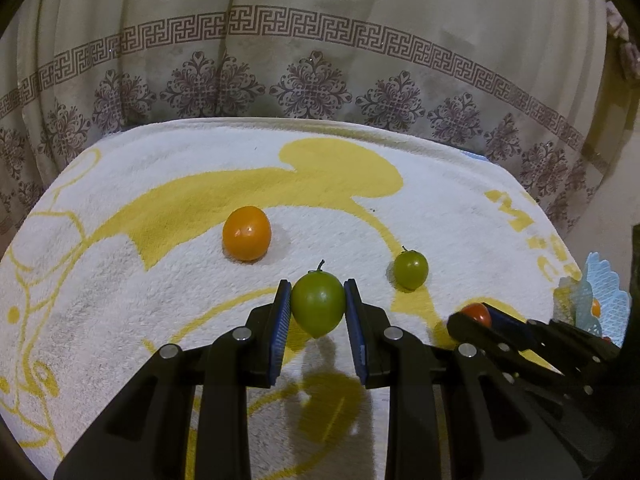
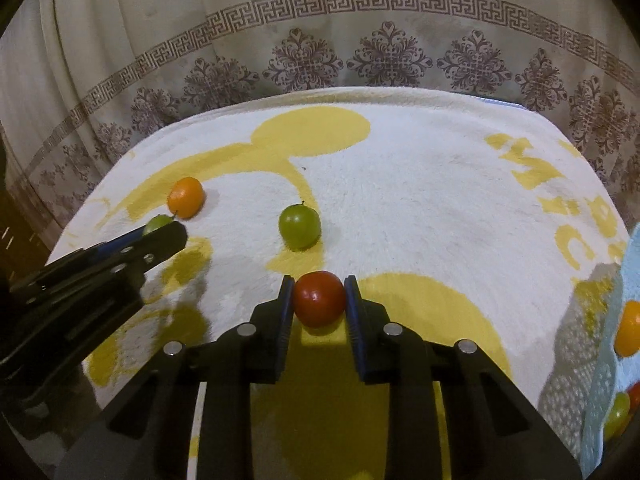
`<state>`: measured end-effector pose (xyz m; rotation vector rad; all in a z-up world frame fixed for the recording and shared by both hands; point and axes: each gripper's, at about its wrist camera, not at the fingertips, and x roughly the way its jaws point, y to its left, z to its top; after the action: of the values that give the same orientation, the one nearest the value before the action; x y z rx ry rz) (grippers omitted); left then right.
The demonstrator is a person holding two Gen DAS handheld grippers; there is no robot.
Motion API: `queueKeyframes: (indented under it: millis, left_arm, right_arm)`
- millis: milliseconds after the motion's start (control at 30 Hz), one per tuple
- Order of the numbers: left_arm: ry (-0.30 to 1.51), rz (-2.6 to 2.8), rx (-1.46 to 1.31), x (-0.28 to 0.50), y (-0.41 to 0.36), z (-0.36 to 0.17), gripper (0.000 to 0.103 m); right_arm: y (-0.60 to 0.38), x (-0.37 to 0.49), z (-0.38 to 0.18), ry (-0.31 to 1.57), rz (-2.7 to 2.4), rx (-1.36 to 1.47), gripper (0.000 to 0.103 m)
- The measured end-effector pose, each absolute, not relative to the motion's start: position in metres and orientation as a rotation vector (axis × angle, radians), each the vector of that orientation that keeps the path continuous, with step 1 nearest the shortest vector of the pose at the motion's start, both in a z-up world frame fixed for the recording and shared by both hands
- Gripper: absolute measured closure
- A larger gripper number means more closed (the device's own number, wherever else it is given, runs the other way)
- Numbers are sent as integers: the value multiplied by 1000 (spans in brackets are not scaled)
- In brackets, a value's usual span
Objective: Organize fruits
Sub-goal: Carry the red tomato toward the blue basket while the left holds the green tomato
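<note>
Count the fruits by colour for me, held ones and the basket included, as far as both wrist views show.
Green: 3 - held green fruit, loose green fruit, one in the blue basket.
Orange: 2 - on the towel, in the basket.
Red: 2 - held red fruit, basket edge.
Total: 7 visible.

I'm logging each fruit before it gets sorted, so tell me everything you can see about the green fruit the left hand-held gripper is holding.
The held green fruit is smooth, glossy and yellowish green, rounded on top and tapering to a small point below, with a thin dark stem standing up. It looks firm and unblemished. The left hand-held gripper clamps it between its blue pads, one on each side. Its shadow falls on the towel beneath, so it seems lifted clear. An orange fruit and a smaller green fruit lie beyond it.
</note>
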<state>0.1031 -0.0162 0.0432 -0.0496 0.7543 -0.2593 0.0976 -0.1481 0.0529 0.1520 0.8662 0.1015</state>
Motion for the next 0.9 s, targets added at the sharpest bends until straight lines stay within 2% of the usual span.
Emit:
queueKeyframes:
  millis: [900]
  left_arm:
    - [608, -337, -5, 60, -37, 92, 76]
  right_arm:
    - [-176, 16, 115, 723, 18, 215, 77]
